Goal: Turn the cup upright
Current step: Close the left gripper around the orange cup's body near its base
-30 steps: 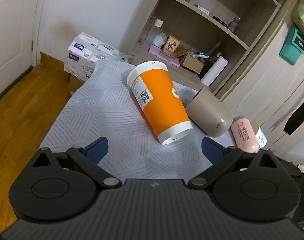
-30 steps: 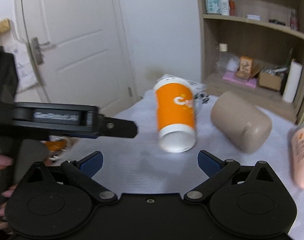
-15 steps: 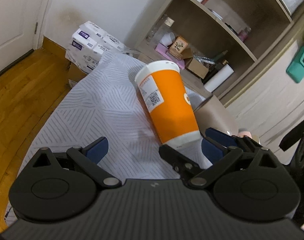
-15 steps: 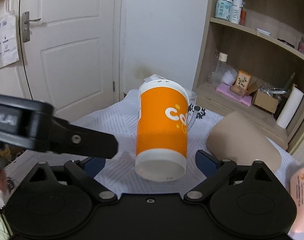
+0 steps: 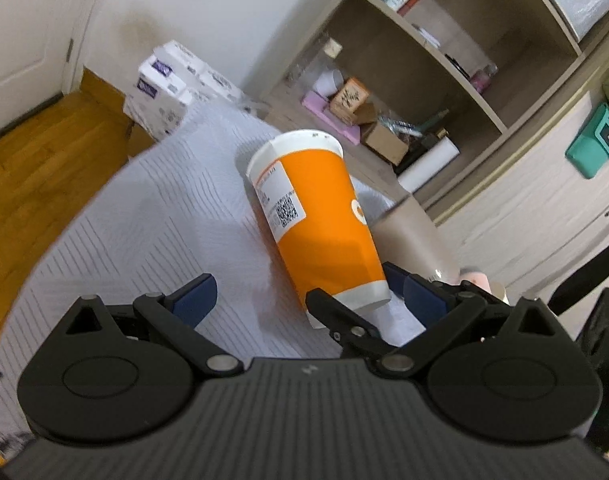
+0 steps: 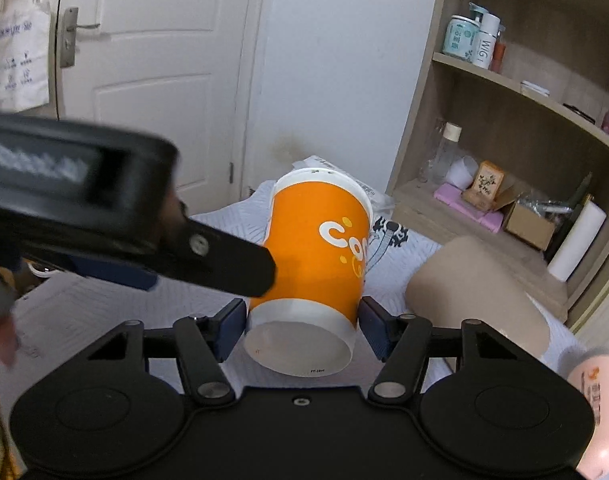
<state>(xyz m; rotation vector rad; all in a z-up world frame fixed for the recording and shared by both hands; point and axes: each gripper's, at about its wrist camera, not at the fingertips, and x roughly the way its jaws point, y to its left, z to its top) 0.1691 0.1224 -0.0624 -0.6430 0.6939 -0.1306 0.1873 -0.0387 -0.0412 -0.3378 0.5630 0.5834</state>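
An orange paper cup with white rims lies on its side on the grey patterned cloth, its closed base towards me. My right gripper is shut on the cup near its base, one blue pad on each side. My left gripper is open and empty just left of the cup; its fingers reach across the left of the right wrist view.
A beige tumbler lies on its side right of the cup, and a pink bottle lies further right. A wooden shelf unit with boxes and bottles stands behind. White packs sit on the floor by the door.
My right gripper has moved in and closed its pads on the orange cup near its base. The left gripper has drawn closer beside it and stays open.
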